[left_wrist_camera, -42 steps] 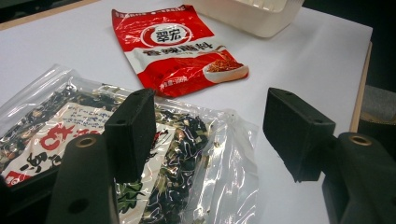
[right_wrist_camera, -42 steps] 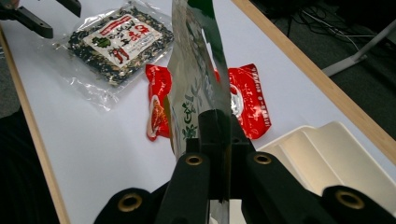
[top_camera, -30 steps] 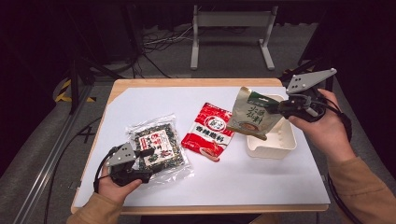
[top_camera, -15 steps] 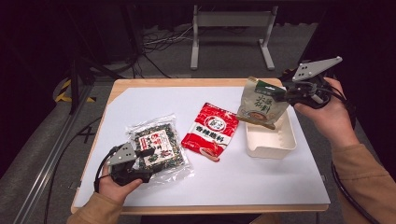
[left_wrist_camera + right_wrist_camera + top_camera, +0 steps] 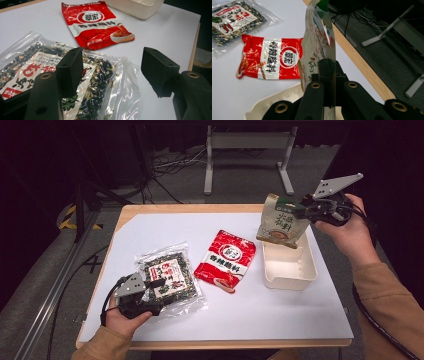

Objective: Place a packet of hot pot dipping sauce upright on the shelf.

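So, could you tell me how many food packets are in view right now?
3. The beige packet hangs pinched in the right gripper above the cream tray. The red packet lies mid-table. The clear packet lies by the open left gripper.

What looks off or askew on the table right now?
Nothing spilled or torn. The beige pouch hangs tilted from the right gripper above the cream tray; the red packet lies slightly askew.

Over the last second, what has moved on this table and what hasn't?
The right tongs, shut on the tan pouch, have carried it up and toward the far right, lifting it above the tray. The left tongs stayed open over the seaweed pack; the red packet hasn't moved.
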A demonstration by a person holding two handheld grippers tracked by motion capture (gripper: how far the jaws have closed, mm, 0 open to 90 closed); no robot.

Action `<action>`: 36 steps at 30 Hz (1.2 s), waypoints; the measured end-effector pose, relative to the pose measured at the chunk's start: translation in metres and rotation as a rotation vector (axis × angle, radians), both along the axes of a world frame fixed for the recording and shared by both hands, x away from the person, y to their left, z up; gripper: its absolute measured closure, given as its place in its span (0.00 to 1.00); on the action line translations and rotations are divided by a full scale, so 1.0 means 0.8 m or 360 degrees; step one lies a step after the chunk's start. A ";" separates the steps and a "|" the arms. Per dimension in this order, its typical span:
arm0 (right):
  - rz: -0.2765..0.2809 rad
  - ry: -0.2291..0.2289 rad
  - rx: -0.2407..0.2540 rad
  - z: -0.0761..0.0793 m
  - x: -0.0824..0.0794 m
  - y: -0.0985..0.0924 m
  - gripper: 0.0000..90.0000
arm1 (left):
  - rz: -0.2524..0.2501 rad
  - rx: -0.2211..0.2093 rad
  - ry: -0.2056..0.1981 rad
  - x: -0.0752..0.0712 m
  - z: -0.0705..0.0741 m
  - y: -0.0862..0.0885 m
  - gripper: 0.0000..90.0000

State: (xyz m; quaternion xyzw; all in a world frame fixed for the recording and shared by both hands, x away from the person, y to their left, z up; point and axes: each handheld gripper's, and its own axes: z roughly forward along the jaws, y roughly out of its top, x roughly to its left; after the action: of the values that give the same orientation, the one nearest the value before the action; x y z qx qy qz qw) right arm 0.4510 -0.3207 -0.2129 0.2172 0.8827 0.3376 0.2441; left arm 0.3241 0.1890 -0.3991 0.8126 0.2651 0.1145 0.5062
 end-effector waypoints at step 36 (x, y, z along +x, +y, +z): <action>0.0119 -0.0095 -0.0138 -0.015 0.082 -0.034 0.99 | 0.0068 -0.0002 0.0012 -0.013 -0.003 0.014 0.39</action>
State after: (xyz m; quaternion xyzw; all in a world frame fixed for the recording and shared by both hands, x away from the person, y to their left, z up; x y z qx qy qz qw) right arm 0.5167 -0.3476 -0.2250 0.1631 0.8964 0.3143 0.2666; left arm 0.3138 0.2000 -0.4016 0.8068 0.2845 0.1220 0.5032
